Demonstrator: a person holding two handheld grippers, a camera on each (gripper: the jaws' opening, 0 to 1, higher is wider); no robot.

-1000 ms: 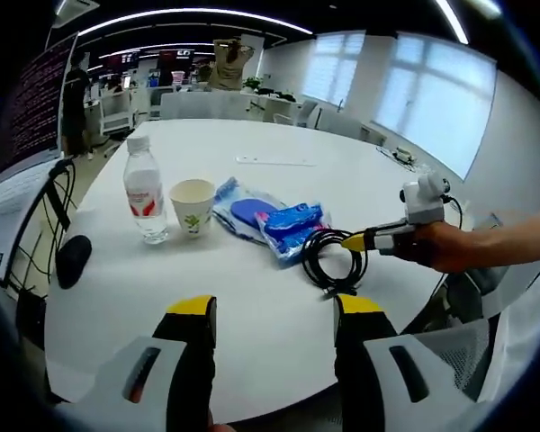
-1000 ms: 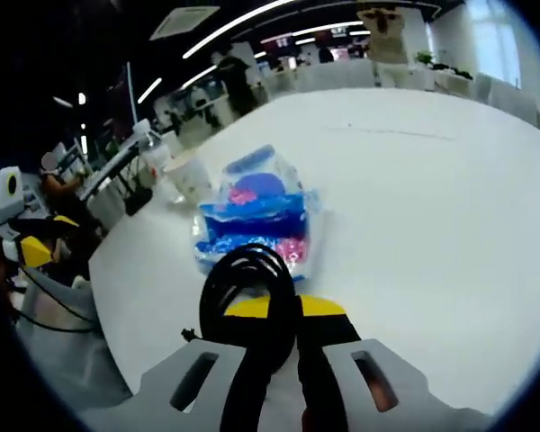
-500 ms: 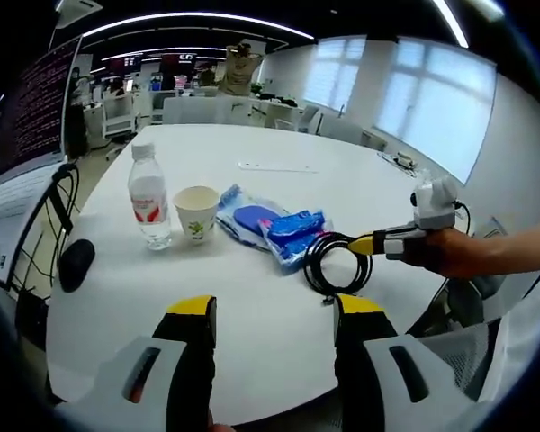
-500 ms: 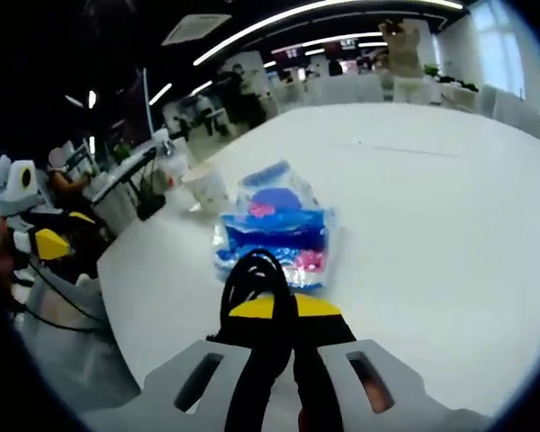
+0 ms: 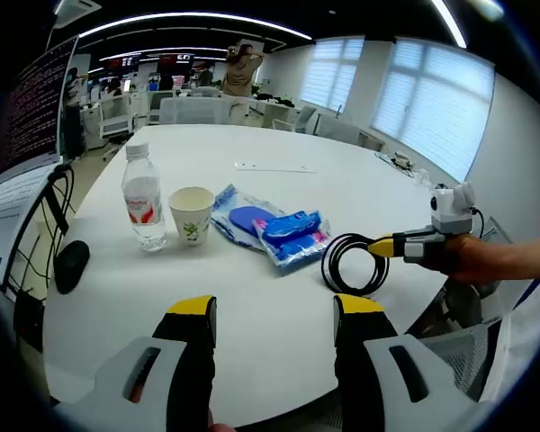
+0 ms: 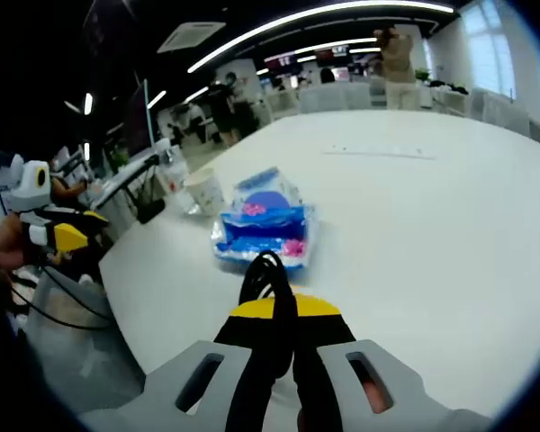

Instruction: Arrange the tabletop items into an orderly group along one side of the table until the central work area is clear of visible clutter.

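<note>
White and round, the table (image 5: 279,315) sits in a bright open office with strip lights overhead, blinds on the windows and desks further back. Those far desks and the people standing by them are too small and blurred to make out, and a thin flat strip (image 5: 274,166) lying near the table's middle is too faint to identify.

The black cable coil (image 5: 354,262) is clamped between the closed yellow-tipped jaws of the right gripper (image 5: 389,246), held up near the table's edge; whether its lowest loop touches the tabletop cannot be told. In the right gripper view the coil (image 6: 268,297) stands edge-on, so its loops merge into one dark band and its tail runs down out of sight between the jaws of that gripper (image 6: 283,310).

Beside the coil lie two crinkled blue plastic packets (image 5: 268,222), overlapping, with pink print that is unreadable. Next come a paper cup (image 5: 192,212), upright with a small green motif, and a clear water bottle (image 5: 143,194) with a red label and white cap, standing just beside it. A black mouse (image 5: 72,266) rests near the table's edge, apart from the row.

Below, the left gripper (image 5: 274,308) hovers at the near rim with its jaws spread wide, nothing between them.
</note>
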